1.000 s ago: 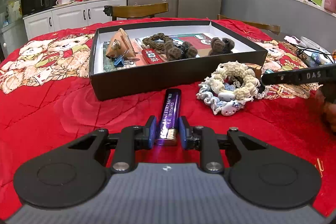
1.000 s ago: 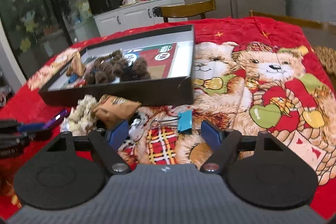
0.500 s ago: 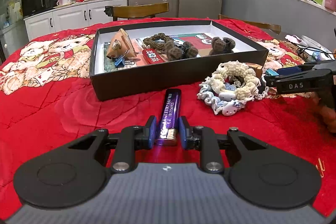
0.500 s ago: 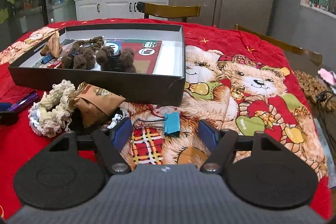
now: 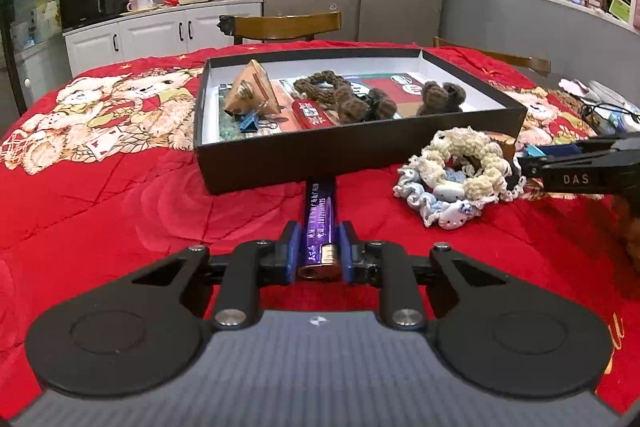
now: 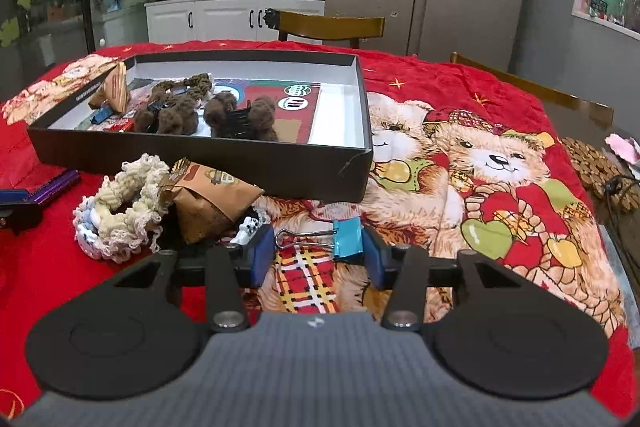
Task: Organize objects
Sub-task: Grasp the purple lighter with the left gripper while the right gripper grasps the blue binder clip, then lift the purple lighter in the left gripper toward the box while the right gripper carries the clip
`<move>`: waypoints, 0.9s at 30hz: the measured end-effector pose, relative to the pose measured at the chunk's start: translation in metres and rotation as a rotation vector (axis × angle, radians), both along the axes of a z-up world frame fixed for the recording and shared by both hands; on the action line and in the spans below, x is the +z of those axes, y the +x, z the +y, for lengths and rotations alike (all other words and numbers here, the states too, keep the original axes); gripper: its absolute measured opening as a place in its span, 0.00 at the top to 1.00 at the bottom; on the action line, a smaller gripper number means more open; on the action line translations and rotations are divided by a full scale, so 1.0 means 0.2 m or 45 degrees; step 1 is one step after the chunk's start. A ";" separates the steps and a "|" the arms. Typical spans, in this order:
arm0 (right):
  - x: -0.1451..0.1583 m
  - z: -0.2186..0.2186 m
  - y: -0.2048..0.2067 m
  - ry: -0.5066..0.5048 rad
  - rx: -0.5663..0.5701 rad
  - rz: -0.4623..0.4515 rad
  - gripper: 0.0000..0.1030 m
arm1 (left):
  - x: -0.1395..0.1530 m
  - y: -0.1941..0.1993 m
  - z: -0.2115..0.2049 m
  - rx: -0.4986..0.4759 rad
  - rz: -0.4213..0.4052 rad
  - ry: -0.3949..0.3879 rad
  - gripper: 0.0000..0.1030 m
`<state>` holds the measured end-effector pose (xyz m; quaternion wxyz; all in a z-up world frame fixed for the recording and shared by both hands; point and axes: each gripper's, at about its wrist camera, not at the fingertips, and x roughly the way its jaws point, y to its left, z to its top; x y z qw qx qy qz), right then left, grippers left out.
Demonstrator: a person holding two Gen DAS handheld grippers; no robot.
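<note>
Left tongs [image 5: 319, 254] are clamped on the purple lighter [image 5: 319, 215], which lies on the red-covered desk [image 5: 120, 195] with its far end against the black box [image 5: 360, 151]. Right tongs [image 6: 318, 254] have just been closing around the blue binder clip [image 6: 347, 238], pads not yet pressing it, beside the crochet scrunchies [image 6: 120, 211].

Box [image 5: 352, 151] sits at 12 o'clock, lighter [image 5: 319, 215] just before its front wall. Scrunchies [image 5: 456, 175] at 2 o'clock beside the box; binder clip [image 6: 347, 238] on the blanket [image 5: 120, 195] right of them, before the box corner.
</note>
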<state>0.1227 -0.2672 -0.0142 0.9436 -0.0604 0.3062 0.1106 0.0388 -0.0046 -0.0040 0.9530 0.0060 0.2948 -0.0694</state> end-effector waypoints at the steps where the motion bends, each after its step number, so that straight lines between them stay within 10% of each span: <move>1: 0.00 0.00 0.00 0.002 -0.001 -0.003 0.51 | 0.00 0.00 0.00 0.004 -0.003 0.001 0.76; 27: 0.17 0.00 -0.13 0.202 0.009 -0.135 0.51 | 0.09 -0.10 0.01 0.064 -0.152 0.025 0.76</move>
